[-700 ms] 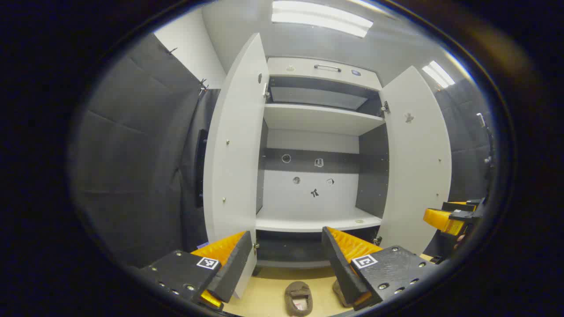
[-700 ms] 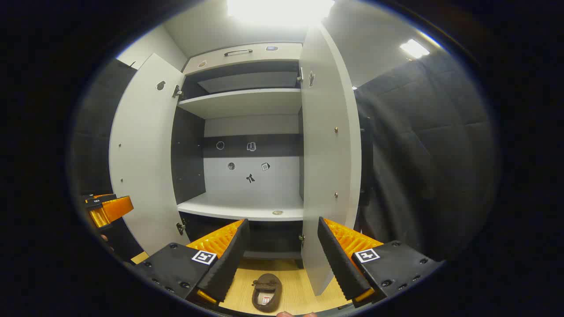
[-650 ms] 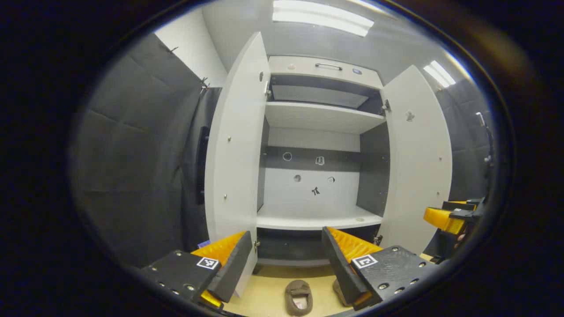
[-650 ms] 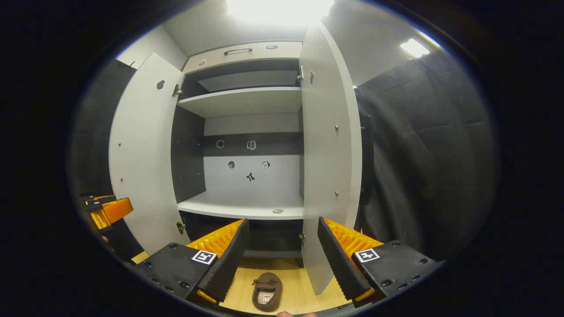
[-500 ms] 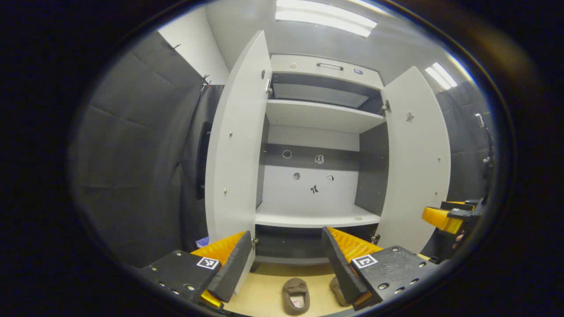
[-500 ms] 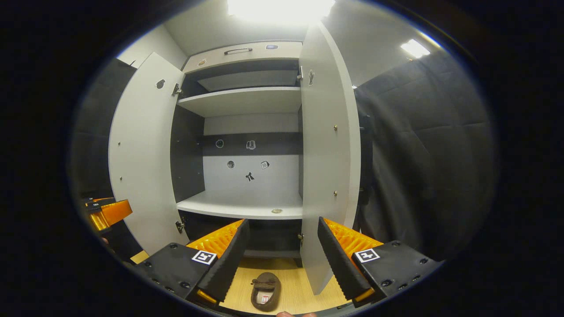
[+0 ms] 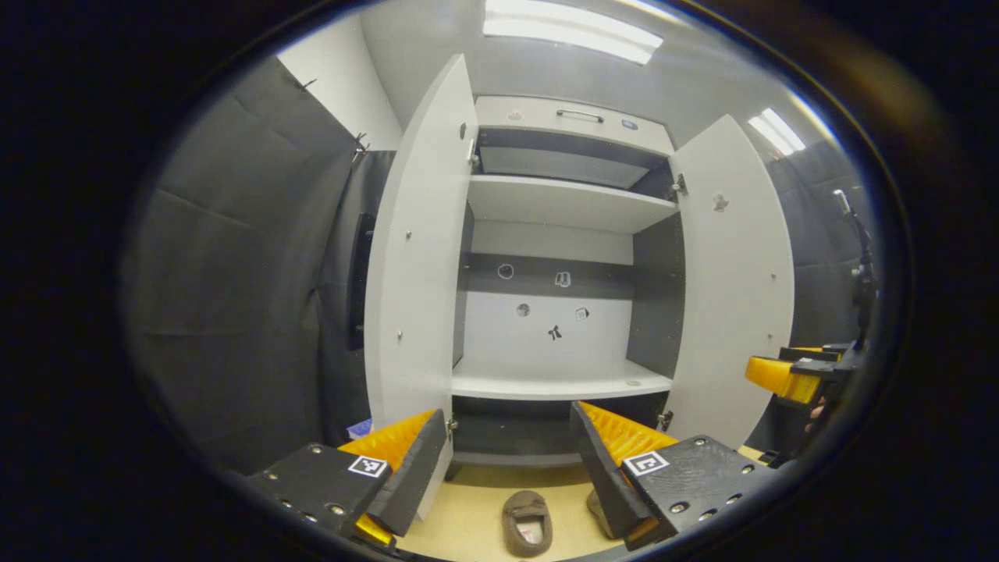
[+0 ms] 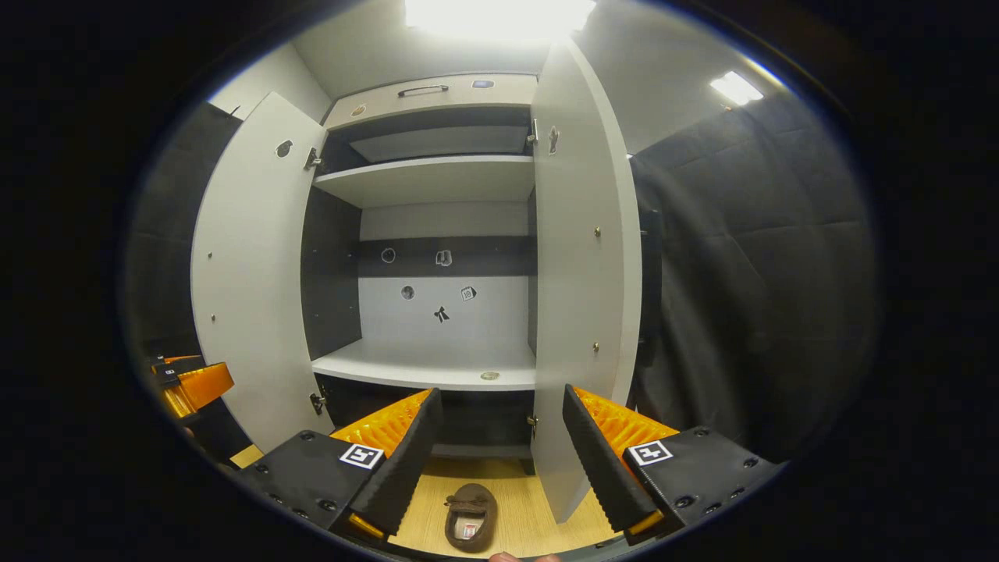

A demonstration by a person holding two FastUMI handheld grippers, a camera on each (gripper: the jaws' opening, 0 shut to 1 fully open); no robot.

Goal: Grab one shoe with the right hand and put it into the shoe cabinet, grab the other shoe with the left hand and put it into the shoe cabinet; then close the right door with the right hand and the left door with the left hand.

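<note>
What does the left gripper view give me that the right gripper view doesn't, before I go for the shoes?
Left gripper view: a second shoe half hidden behind its own finger, beside the first shoe, and the right gripper at the edge past the right door. Right gripper view: the left gripper at the edge past the left door, with one shoe on the floor. Shared: the shoe cabinet with both doors open, bare shelves, both grippers open.
</note>
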